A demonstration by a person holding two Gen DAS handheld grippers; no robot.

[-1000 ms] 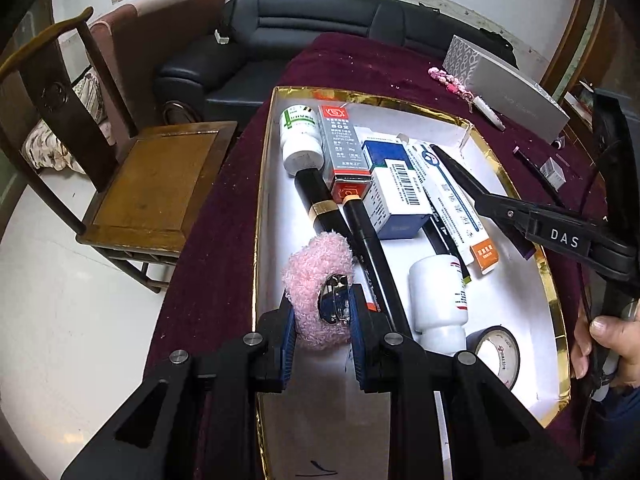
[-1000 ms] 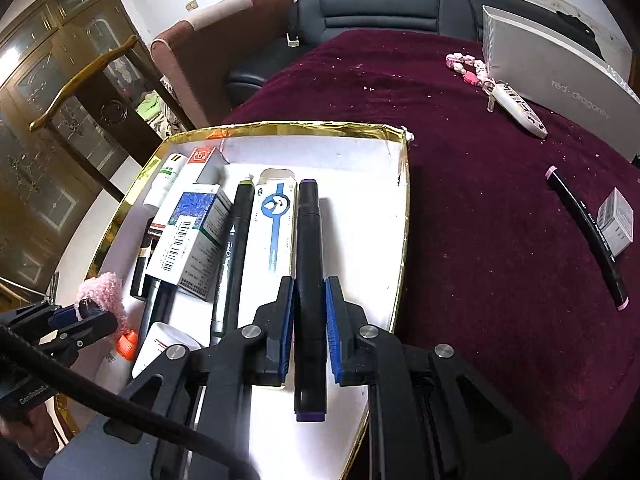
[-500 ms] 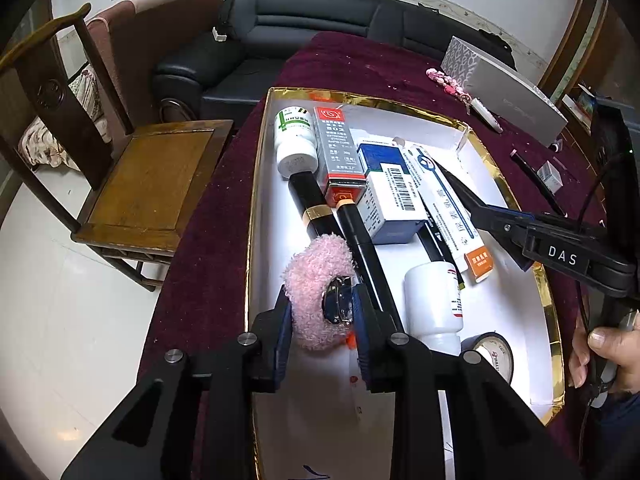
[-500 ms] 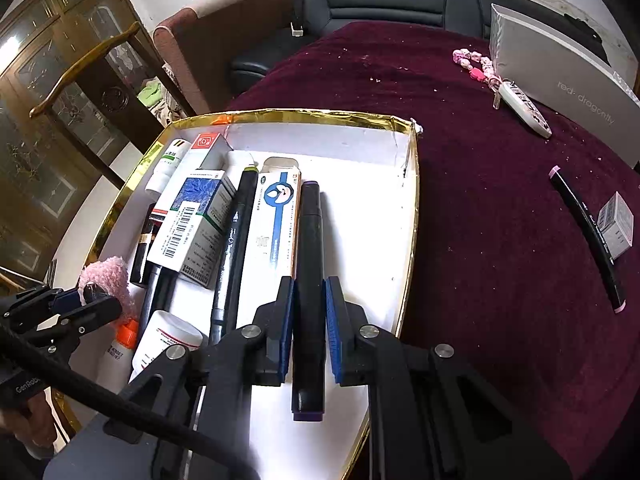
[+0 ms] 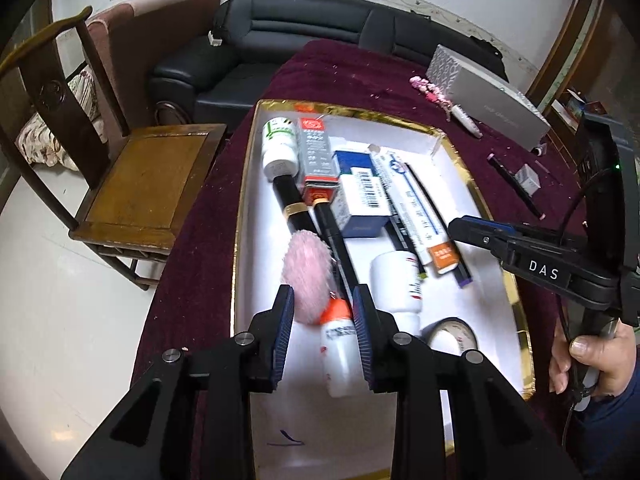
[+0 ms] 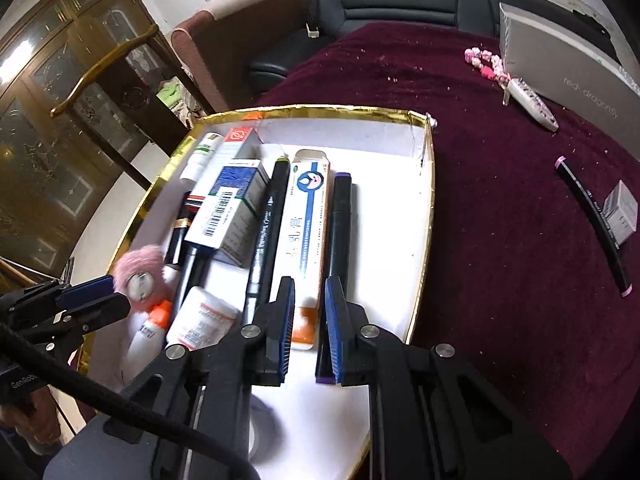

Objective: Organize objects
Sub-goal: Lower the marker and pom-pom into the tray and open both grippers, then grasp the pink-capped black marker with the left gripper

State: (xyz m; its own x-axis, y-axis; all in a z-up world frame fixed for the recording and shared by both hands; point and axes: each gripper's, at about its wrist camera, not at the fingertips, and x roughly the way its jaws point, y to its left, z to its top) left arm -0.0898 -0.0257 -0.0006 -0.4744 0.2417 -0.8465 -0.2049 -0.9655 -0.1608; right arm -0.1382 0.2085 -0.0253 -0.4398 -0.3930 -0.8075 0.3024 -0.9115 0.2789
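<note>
A gold-rimmed white tray [image 5: 240,216] [image 6: 424,216] on the dark red table holds boxes, bottles and pens. My left gripper [image 5: 323,312] is open over its near left part. The pink fluffy puff [image 5: 308,276] [image 6: 140,272] lies free in the tray by the left finger, beside an orange-capped white bottle [image 5: 338,336]. My right gripper [image 6: 310,312] is open. The purple-tipped black marker [image 6: 338,240] lies in the tray beside the blue-and-white box [image 6: 306,216], its near end by the right finger.
On the cloth outside the tray lie a pink-tipped black marker [image 6: 596,224], a small grey box [image 6: 620,212], a pink keychain with a white stick [image 6: 520,88] and a long silver box [image 6: 560,64]. A wooden chair [image 5: 136,184] stands left of the table, a black sofa [image 5: 288,44] behind.
Both grippers have opened. The left one let the pink puff drop into the tray. The right one let go of the purple-tipped marker, which now lies in the tray.
</note>
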